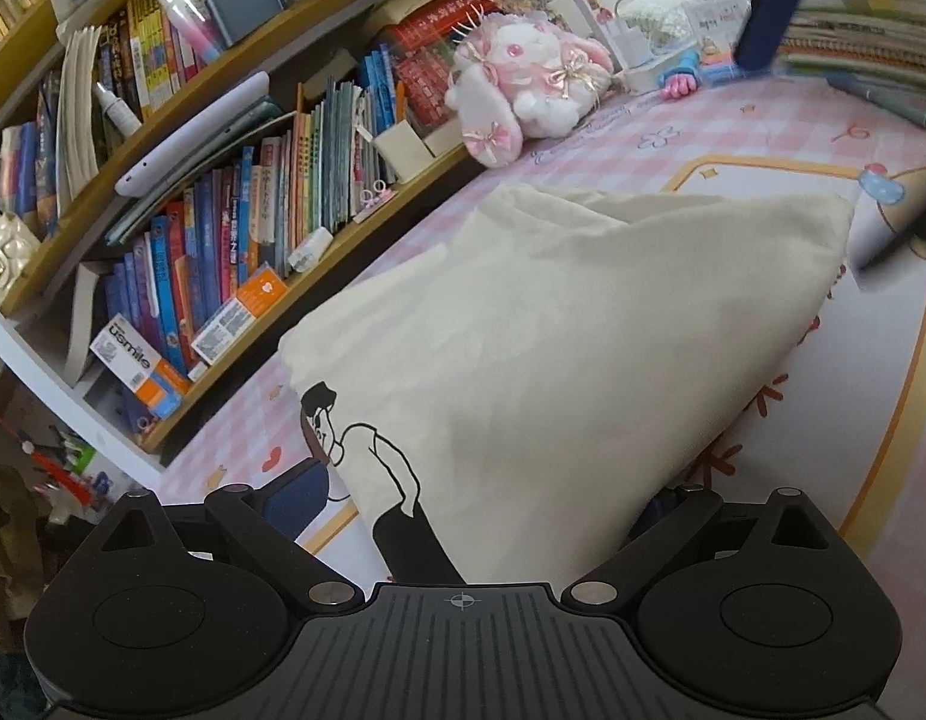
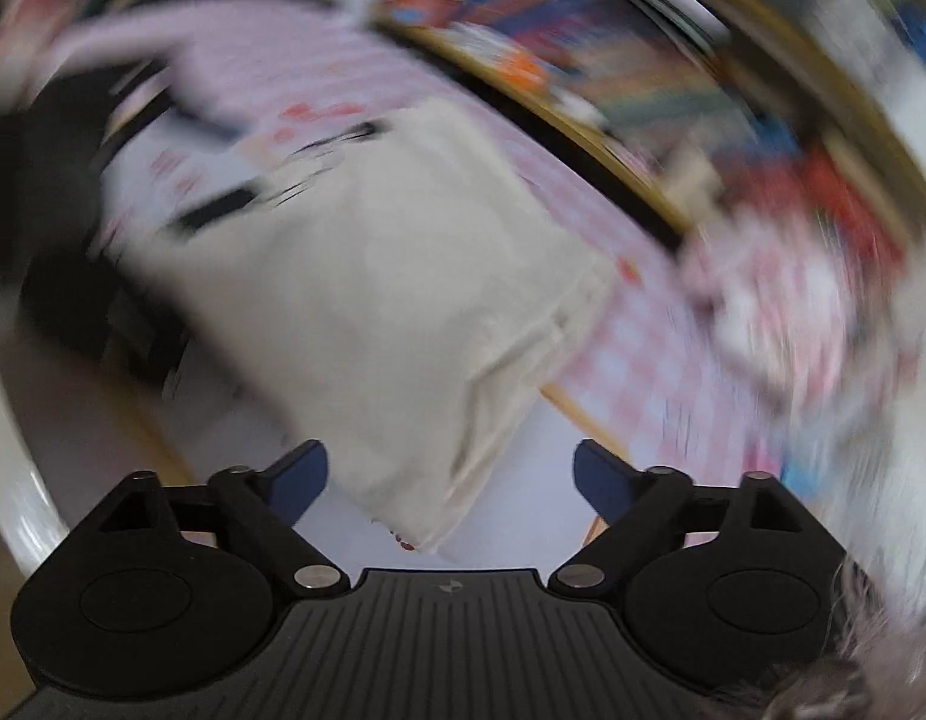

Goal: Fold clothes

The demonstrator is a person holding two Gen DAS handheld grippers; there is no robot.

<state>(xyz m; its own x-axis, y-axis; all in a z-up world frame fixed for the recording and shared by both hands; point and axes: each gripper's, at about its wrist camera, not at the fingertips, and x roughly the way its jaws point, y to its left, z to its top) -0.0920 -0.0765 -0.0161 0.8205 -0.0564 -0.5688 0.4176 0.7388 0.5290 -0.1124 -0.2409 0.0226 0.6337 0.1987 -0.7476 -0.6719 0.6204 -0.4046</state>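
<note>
From my left wrist view, the one word I can read is "usmile", printed on a white and orange cardboard box (image 1: 140,365) lying on the lowest level of the wooden bookshelf (image 1: 235,354). The spines of the colourful books (image 1: 223,252) carry lettering too small to make out. My right wrist view is too blurred to read anything.

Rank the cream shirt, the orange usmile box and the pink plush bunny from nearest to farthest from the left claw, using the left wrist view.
1. Cream shirt: directly ahead, running between the left claw's fingers.
2. usmile box: left, low on the bookshelf.
3. Plush bunny: far, top centre, against the shelf.
</note>
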